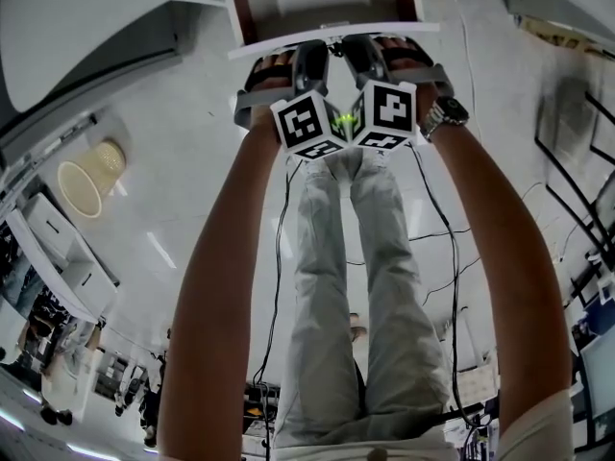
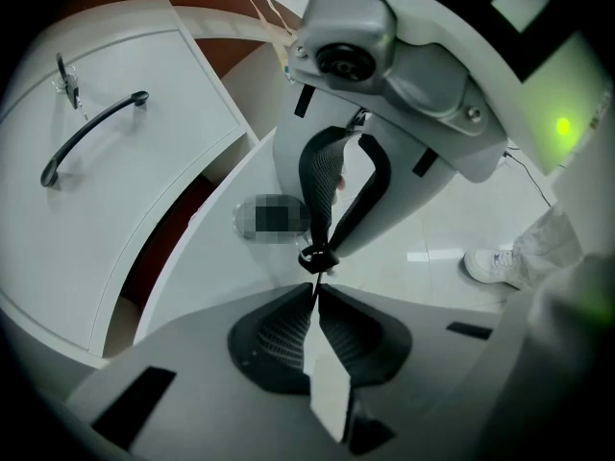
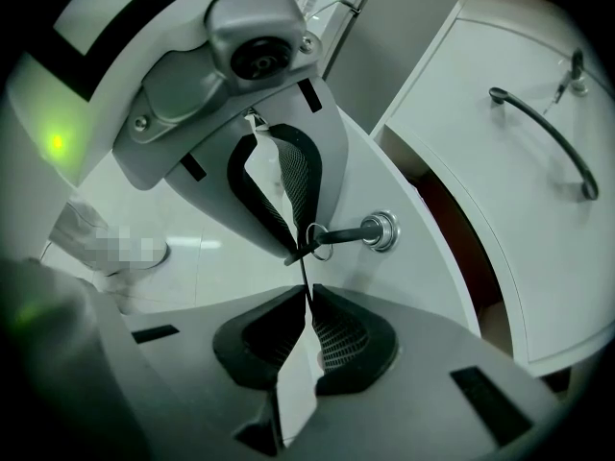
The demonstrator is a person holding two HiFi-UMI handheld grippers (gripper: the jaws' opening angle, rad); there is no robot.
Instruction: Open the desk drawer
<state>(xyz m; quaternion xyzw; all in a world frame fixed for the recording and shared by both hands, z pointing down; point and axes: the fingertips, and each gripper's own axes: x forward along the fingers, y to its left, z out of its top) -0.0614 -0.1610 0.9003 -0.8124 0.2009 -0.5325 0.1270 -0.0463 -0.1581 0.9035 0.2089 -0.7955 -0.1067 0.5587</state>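
The white desk drawer [image 1: 269,46] stands partly pulled out at the top of the head view, with brown side rails showing behind its front. A dark key [image 3: 341,230] with a ring sticks out of the round lock [image 3: 381,230] in the drawer front [image 3: 423,286]. My left gripper [image 2: 315,291] and right gripper [image 3: 307,291] meet tip to tip from opposite sides, and both are shut on the key's head [image 2: 317,257]. In the head view the left gripper [image 1: 322,46] and right gripper [image 1: 348,44] sit side by side at the drawer's front edge.
A white cabinet door with a curved black handle [image 2: 91,137] [image 3: 543,137] and its own small key [image 2: 65,80] stands beside the drawer. A cream wastebasket [image 1: 91,176] sits at the left. Black cables [image 1: 452,257] trail over the pale floor by the person's legs [image 1: 356,286].
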